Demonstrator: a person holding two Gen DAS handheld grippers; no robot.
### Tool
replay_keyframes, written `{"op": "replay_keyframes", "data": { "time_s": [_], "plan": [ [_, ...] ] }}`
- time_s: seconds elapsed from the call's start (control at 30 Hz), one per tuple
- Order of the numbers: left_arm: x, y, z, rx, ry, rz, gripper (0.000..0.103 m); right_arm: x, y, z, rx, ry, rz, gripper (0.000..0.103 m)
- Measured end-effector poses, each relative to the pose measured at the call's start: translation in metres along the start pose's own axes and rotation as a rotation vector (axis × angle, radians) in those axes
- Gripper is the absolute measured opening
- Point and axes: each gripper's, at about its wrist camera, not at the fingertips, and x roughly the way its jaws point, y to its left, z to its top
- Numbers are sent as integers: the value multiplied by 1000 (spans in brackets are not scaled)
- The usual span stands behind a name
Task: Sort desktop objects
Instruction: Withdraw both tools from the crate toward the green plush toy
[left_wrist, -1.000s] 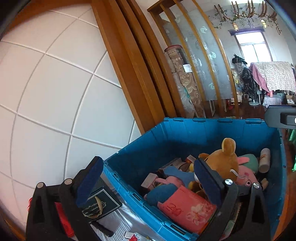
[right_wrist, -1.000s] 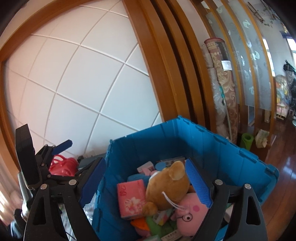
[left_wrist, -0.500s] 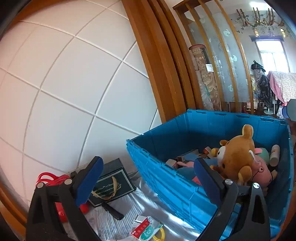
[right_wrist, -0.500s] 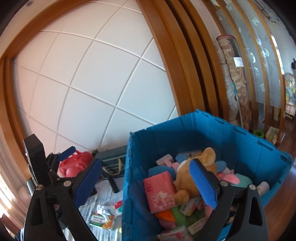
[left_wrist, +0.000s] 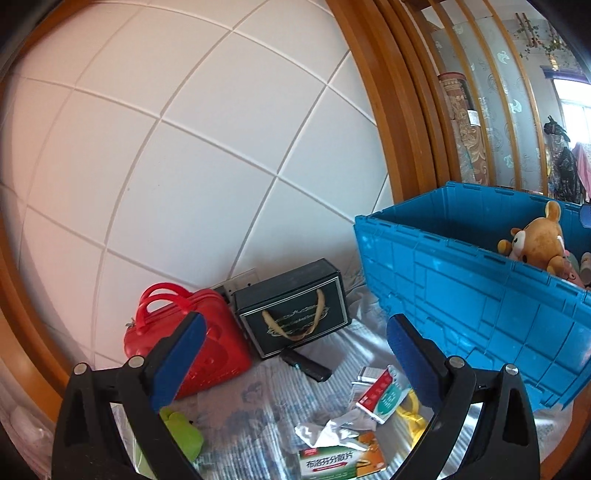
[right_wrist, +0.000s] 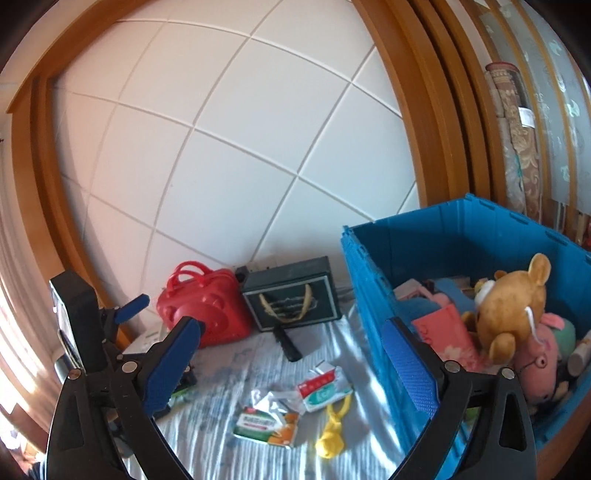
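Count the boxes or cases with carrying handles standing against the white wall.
2: the red case on the left and the dark gift box beside it, nearer the blue crate. Others may be hidden.

Bright daylight enters from a window (left_wrist: 574, 110) at far right. Fisheye curvature bends the white wall panels (right_wrist: 236, 147), corners vignette black, and the right view is slightly motion-blurred.

Surface: striped cloth (right_wrist: 236, 373), wrinkled.
Back row: red case (right_wrist: 207, 306), dark gift box (right_wrist: 291, 299), touching.
Right: blue crate (right_wrist: 373, 295).
Middle: black bar (right_wrist: 286, 343), medicine boxes (right_wrist: 266, 424), yellow toy (right_wrist: 330, 434).
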Motion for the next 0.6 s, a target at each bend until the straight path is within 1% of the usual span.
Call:
{"op": "replay_keyframes", "data": {
  "time_s": [0.17,0.27,0.5,0.6],
  "plan": [
    [1,38,-27,-1,37,50,100,20,35,-17,-7,31,24,100],
    [4,57,-43,-12,59,79,100,34,49,-27,-25,64,27,100],
    [14,108,-88,-105,133,189,100,75,53,-39,-76,145,28,101],
    [18,121,-104,-104,154,240,100,98,50,-46,-91,176,39,101]
  ]
}}
